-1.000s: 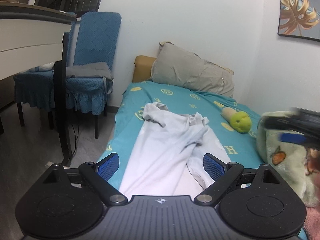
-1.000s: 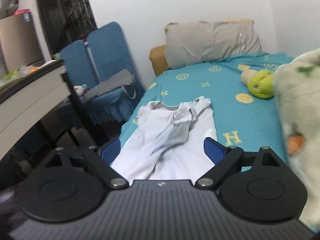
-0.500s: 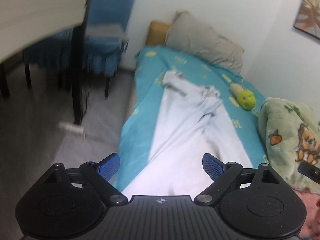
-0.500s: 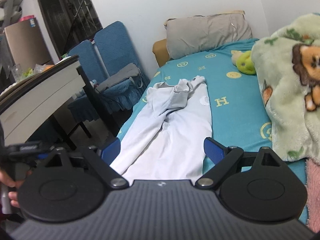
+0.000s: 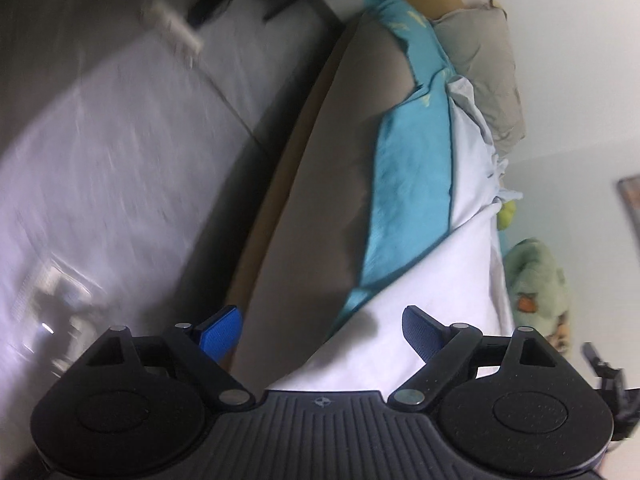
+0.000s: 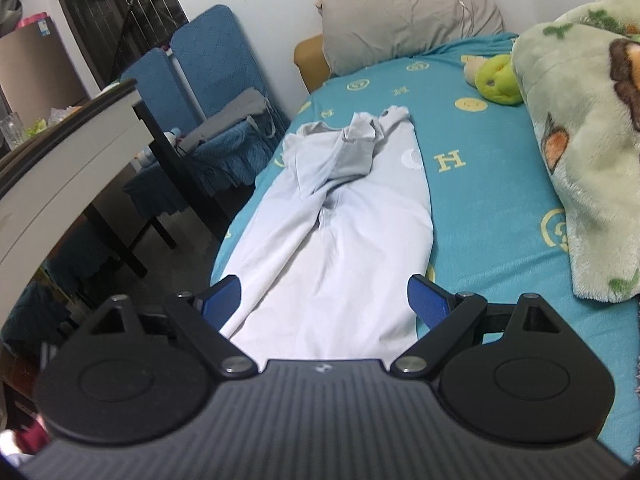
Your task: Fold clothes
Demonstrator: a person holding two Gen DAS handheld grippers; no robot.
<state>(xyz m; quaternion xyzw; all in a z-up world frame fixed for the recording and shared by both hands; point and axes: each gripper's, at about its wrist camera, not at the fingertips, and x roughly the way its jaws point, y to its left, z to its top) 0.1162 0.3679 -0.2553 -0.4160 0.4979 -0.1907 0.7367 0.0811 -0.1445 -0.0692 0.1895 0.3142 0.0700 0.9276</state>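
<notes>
My white shirt (image 6: 340,236) lies lengthwise on the teal bedsheet (image 6: 492,200), collar end toward the grey pillow (image 6: 408,20), its sleeves bunched in a heap near the collar. The hem end runs toward me and passes under both tools.

Right gripper (image 6: 326,296): blue pads spread wide, nothing between them, poised above the hem with the cloth filling the gap in view. Left gripper (image 5: 320,330): pads likewise spread and empty; its view is tilted and blurred, looking along the bed's side edge, where the shirt's near corner drapes toward the mattress side (image 5: 320,200).

Step in hand, as I judge it: the approach, before any grasp; no fold is made yet. The next move calls for bringing each tool down to one hem corner, left on the edge-side corner, right on the corner nearer the green blanket (image 6: 580,128), pinching a single layer, then carrying the hem toward the collar. The bunched sleeves will likely need flattening first.
</notes>
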